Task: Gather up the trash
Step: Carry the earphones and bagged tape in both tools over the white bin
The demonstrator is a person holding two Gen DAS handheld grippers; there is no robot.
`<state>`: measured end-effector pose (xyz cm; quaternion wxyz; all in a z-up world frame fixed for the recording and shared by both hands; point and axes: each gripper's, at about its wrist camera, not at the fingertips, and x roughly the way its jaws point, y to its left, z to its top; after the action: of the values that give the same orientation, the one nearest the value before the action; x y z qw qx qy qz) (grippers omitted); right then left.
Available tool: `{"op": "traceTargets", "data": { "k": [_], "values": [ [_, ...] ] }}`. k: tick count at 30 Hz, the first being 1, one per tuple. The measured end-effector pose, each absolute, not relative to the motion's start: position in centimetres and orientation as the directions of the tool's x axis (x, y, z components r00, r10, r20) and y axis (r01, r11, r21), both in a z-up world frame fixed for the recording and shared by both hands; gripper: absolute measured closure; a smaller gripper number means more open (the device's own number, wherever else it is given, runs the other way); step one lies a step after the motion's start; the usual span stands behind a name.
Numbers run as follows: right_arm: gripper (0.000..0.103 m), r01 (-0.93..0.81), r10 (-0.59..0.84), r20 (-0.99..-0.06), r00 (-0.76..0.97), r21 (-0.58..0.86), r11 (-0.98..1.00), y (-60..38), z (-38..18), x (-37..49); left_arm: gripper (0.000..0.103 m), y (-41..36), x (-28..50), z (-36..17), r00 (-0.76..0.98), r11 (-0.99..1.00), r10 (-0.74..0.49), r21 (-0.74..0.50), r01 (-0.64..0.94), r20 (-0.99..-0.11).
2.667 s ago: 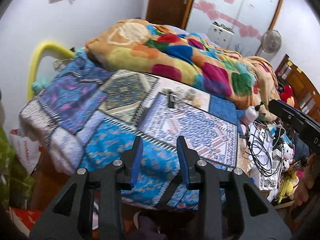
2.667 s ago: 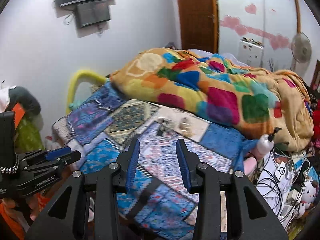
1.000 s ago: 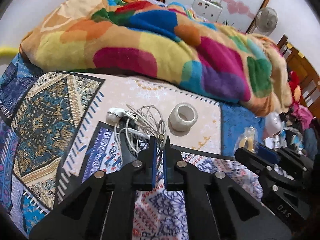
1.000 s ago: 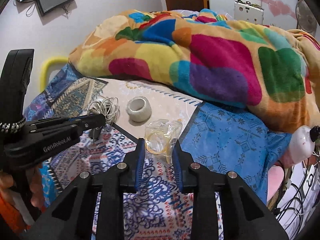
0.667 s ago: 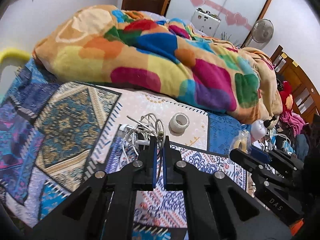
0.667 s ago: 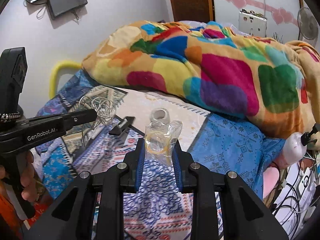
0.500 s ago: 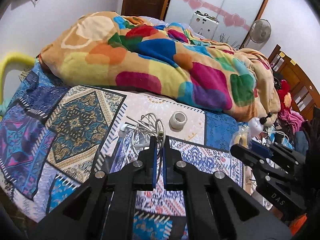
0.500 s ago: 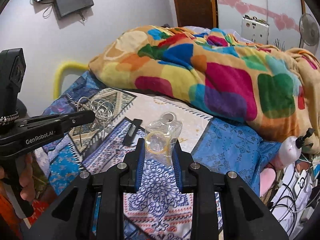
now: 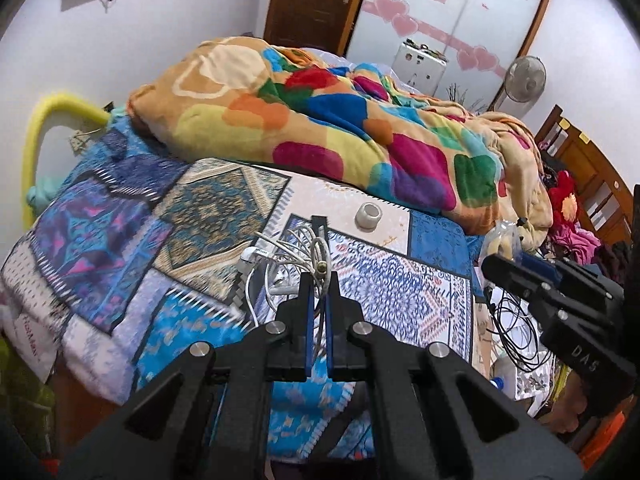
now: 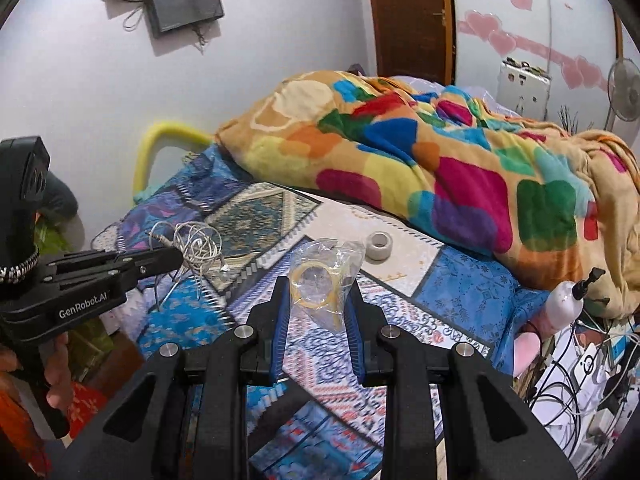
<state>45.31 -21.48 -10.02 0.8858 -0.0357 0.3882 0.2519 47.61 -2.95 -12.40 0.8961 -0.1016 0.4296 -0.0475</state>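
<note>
Both loads are off the bed. The left hand-held gripper (image 9: 317, 280) is clenched on a tangled white cable (image 9: 298, 254); the right hand-held gripper (image 10: 316, 292) grips a crumpled clear plastic bag (image 10: 322, 276). One tape roll (image 10: 379, 245) remains on the bedspread (image 10: 460, 292), ahead of both and nearer the right. No bin is visible.

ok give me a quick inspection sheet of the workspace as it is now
surface: patchwork bedspread.
job's things: tangled white cable and clear plastic bag, both lifted; tape roll on the bed.
clutter: black strip beside the cable.
grippers: left gripper shut on the cable; right gripper shut on the bag.
cables: black wires off the bed's right edge.
surroundings: colourful blanket, wardrobe, fan.
</note>
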Motion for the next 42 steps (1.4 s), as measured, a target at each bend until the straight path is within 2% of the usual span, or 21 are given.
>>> {"op": "traceTargets", "data": {
  "k": [10,25,35,42],
  "values": [
    [0.079,-0.565,0.475,-0.681,0.557,0.108,0.818,-16.9,-7.1,38.0,0.100,1.7,37.7,-9.6,0.663,0.977,-0.061,-0.179,-0.112,-0.746],
    [0.079,-0.710,0.547,-0.704,0.452,0.087,0.699,-7.7,-7.6,27.9,0.100,10.1,23.9,-9.4,0.672,0.942,0.057,-0.184,-0.282,-0.738],
    [0.079,-0.808,0.568,-0.746,0.347,0.070,0.585,0.0,-10.3,22.6,0.100,16.3,16.8,-12.5,0.603,0.900,0.127,-0.165,-0.405,-0.787],
    [0.079,-0.847,0.532,-0.817,0.223,0.108,0.521,5.0,-14.4,21.4,0.100,19.9,13.9,-17.5,0.511,0.863,0.131,-0.156,-0.480,-0.849]
  ]
}}
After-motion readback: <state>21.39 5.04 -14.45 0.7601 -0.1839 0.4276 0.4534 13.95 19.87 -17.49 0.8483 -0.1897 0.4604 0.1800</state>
